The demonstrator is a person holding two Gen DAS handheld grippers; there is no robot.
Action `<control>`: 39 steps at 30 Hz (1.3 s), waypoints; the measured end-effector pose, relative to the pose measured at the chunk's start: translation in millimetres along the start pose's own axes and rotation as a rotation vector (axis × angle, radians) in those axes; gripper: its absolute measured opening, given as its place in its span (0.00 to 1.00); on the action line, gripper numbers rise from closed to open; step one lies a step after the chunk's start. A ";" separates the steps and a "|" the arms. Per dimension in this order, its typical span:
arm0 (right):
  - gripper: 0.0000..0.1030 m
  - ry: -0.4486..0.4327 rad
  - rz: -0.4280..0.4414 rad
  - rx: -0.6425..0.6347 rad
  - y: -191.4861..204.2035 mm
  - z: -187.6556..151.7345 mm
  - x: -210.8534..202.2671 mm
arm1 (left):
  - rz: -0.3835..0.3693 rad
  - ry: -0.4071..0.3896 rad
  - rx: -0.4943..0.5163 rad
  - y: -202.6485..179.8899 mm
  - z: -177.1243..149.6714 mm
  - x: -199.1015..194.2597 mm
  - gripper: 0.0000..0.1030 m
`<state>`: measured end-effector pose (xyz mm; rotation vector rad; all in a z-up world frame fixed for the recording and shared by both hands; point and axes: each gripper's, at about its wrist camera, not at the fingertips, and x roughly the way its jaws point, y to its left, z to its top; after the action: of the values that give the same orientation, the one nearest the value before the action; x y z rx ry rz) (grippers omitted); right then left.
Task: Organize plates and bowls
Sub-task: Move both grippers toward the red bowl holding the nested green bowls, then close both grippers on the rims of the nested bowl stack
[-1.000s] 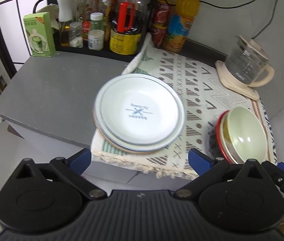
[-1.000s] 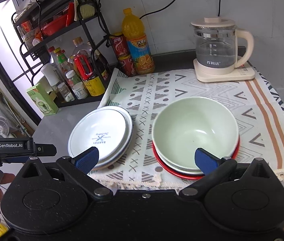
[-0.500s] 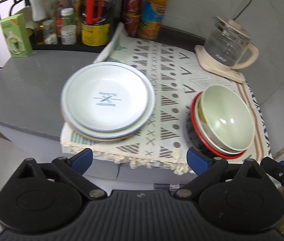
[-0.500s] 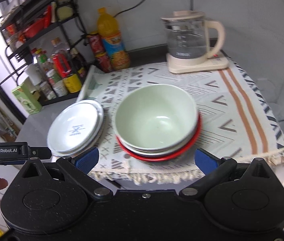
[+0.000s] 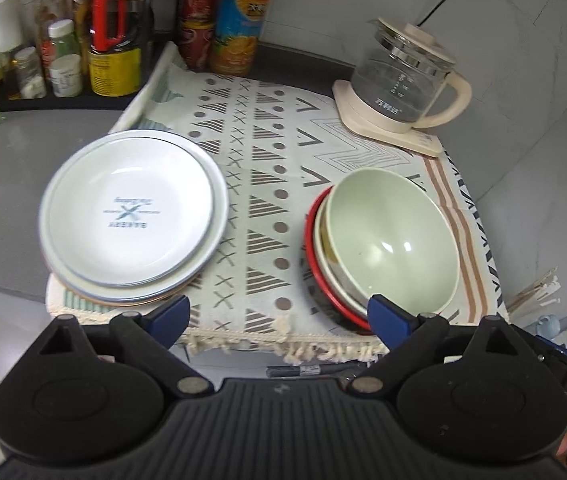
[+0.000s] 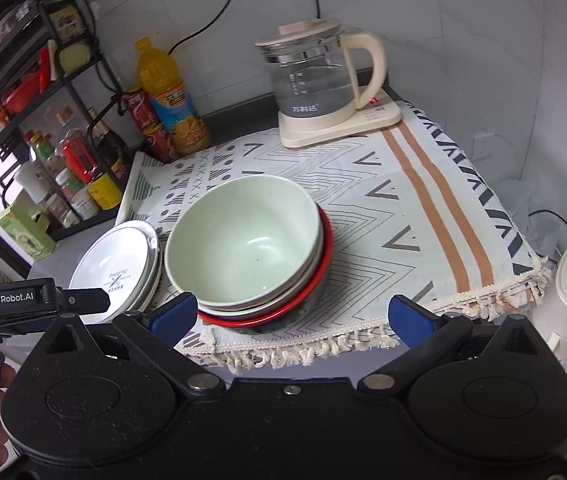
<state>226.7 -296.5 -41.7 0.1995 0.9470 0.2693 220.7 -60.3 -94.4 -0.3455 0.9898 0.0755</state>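
Hovering wide-spread, both empty — left tool (image 5: 279, 316), right tool (image 6: 289, 314), perhaps four stacked bowls (image 6: 243, 240), plates (image 5: 131, 216) beside.

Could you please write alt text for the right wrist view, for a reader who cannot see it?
Open right tongs hover before a stack of bowls, pale green on top, on a patterned cloth. Stacked white plates sit left; a glass kettle stands behind.

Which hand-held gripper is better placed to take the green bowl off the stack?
Probably right. The right hand-held gripper is open and nearly lined up with the green bowl; the left hand-held gripper faces the gap beside the plates.
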 end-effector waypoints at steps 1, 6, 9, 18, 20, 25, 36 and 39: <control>0.98 0.000 -0.001 0.009 -2.5 0.6 0.9 | -0.006 0.006 -0.002 -1.2 2.0 3.4 0.91; 0.95 0.005 -0.007 0.035 -8.2 5.7 6.4 | -0.027 0.034 -0.001 -6.1 11.3 18.1 0.88; 0.94 0.009 -0.016 0.037 -10.7 9.9 11.4 | -0.033 0.044 0.007 -8.5 16.6 26.5 0.87; 0.88 0.052 -0.021 0.070 -16.4 19.4 38.5 | -0.052 0.124 -0.027 -4.4 27.4 66.5 0.71; 0.88 0.067 -0.015 0.082 -17.7 20.2 47.4 | -0.061 0.143 -0.038 -3.9 29.9 76.0 0.68; 0.77 0.103 -0.007 0.111 -19.7 22.9 70.9 | -0.065 0.179 -0.059 -4.6 39.4 96.9 0.60; 0.68 0.171 -0.023 0.157 -27.1 29.4 109.9 | -0.080 0.232 -0.086 -2.2 50.1 129.8 0.42; 0.61 0.191 -0.026 0.172 -30.9 30.5 118.0 | -0.081 0.244 -0.090 -0.9 50.3 137.0 0.36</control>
<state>321.5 -290.4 -124.1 0.3230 1.1627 0.1851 336.8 -57.9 -182.6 -0.4855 1.2148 0.0038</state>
